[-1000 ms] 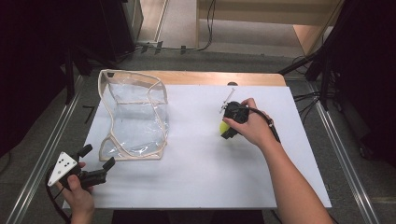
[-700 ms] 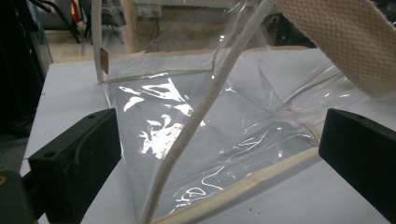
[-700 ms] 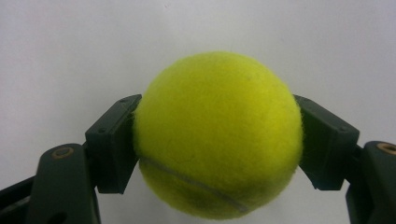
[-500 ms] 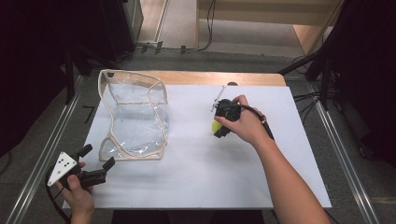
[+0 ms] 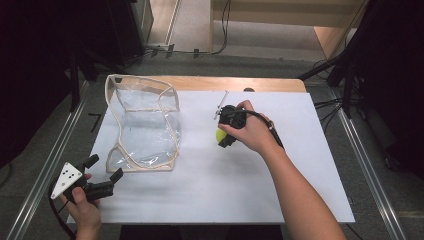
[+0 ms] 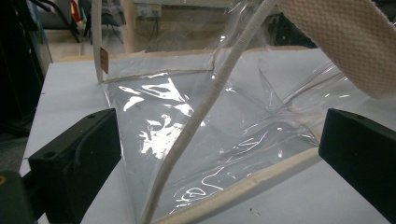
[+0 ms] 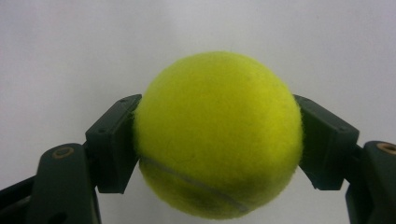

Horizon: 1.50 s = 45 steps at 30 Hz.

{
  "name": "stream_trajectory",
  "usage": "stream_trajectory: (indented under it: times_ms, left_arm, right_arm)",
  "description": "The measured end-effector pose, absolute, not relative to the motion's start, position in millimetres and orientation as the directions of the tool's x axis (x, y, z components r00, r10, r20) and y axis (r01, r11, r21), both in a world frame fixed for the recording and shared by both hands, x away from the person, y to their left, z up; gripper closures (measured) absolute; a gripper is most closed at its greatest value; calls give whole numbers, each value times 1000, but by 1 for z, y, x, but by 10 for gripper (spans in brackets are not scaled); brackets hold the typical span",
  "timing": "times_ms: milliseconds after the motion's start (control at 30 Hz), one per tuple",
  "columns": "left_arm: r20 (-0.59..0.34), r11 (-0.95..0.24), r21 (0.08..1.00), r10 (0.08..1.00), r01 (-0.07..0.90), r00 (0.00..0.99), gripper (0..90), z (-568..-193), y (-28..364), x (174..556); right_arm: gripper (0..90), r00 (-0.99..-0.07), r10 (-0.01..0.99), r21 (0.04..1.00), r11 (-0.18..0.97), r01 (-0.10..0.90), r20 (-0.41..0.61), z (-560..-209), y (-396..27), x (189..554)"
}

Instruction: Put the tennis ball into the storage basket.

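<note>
My right tongs (image 5: 223, 140) pinch one ball (image 5: 220, 135) between both jaws, above the white table (image 5: 300, 165). My left tongs (image 5: 104, 173) stand wide with nothing in them, the one clear bag (image 5: 142, 125) just ahead of their tips.

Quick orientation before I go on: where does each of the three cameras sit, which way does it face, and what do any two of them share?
High view: above the person's side, facing forward and down on the white table; both forearms, left gripper, right gripper.
Left gripper view: rides the left gripper, looks between its open fingers at the clear bag.
Right gripper view: rides the right gripper, its fingers clamping the tennis ball.
Shared: bag with the high view's left side; ball with its middle.
</note>
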<state>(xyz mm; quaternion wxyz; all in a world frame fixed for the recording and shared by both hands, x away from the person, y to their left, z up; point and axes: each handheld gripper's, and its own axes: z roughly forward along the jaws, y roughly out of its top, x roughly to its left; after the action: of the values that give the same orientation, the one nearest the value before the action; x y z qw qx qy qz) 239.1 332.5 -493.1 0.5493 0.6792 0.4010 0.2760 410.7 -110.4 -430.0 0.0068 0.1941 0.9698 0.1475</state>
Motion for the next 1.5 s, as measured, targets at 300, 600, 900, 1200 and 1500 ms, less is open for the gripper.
stream_trajectory:
  times_ms: [300, 600, 900, 1200, 1500]
  left_arm:
    - [-70, -70, 968, 848, 242, 525, 0, -493, 333, 239]
    - [-71, -70, 968, 847, 243, 526, 0, -493, 333, 240]
    - [-72, -69, 967, 847, 244, 526, 0, -493, 333, 240]
    - [-75, -68, 967, 848, 247, 525, 0, -493, 333, 240]
    - [-76, -67, 966, 847, 248, 526, 0, -493, 333, 240]
  right_arm:
    - [224, -934, 355, 287, 891, 352, 44, -427, -99, 411]
    - [225, -944, 321, 313, 892, 327, 71, -418, -83, 408]
    - [225, -963, 260, 331, 904, 270, 74, -402, -60, 400]
    - [226, -973, 223, 331, 915, 231, 64, -389, -46, 397]
    - [226, -976, 210, 336, 917, 216, 55, -373, -37, 393]
